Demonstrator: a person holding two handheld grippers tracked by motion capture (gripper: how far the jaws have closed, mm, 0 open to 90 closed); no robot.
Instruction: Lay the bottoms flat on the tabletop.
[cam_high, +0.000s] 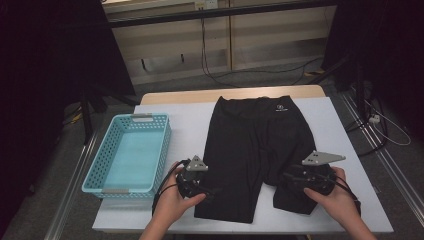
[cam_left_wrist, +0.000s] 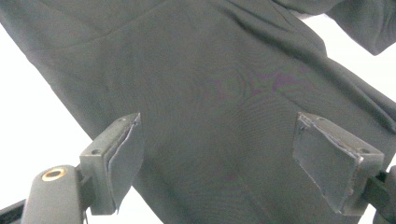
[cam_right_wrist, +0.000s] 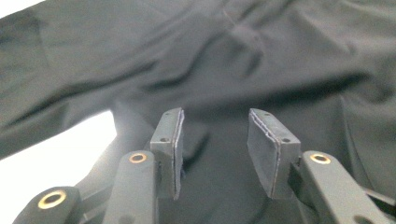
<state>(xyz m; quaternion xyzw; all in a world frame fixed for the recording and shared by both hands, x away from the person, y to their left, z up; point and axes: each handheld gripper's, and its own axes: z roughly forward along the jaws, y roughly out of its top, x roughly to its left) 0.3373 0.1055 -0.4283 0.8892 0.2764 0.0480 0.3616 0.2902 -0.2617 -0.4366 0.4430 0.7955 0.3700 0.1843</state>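
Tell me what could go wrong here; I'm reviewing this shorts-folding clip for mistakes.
The right gripper is open over bunched cloth on the shorts, so closing there may trap several layers. The left gripper is open above flat cloth and may slide off. The near leg ends lie unevenly, so any fold may come out crooked.

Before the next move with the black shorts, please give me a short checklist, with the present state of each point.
1. Black shorts lie flat on the white table: ok, but one leg is rumpled.
2. Left gripper open above the fabric: ok.
3. Right gripper open, nothing between its pads: ok.
4. Blue basket free for the shorts: ok.
5. Cables clear of the cloth: cannot tell.
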